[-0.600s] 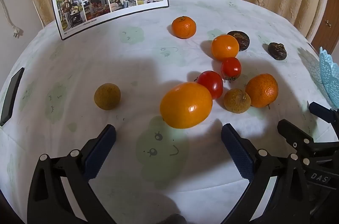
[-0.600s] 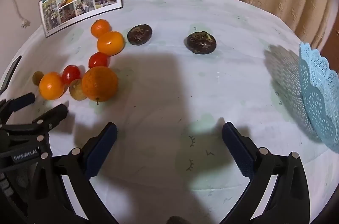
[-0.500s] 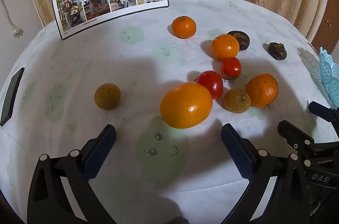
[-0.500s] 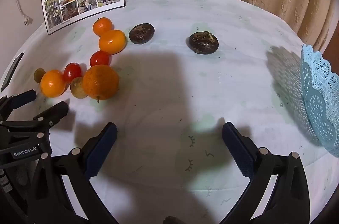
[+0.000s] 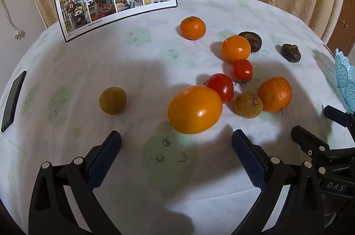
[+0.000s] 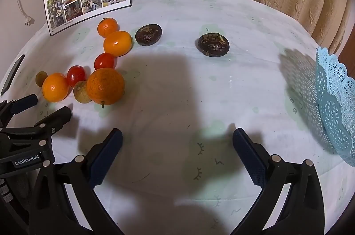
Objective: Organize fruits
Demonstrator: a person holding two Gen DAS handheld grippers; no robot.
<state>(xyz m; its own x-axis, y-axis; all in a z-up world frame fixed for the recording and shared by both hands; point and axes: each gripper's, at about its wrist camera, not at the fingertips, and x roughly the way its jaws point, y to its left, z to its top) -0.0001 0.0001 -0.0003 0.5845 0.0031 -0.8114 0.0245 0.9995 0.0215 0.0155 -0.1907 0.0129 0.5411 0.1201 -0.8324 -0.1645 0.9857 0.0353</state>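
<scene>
1. Warm indoor light falls from above and behind both cameras, leaving the white patterned tablecloth [image 5: 93, 70] evenly bright.
2. A broad, soft-edged shadow crosses the cloth's middle in each view.
3. Small highlights glint on the large glossy orange fruit [image 5: 194, 109].
4. The pale blue lattice plastic basket [image 6: 337, 101] throws a dappled shadow leftward.
5. Fisheye distortion bends the table's rim; corners vignette black. Focus is sharp throughout.
</scene>
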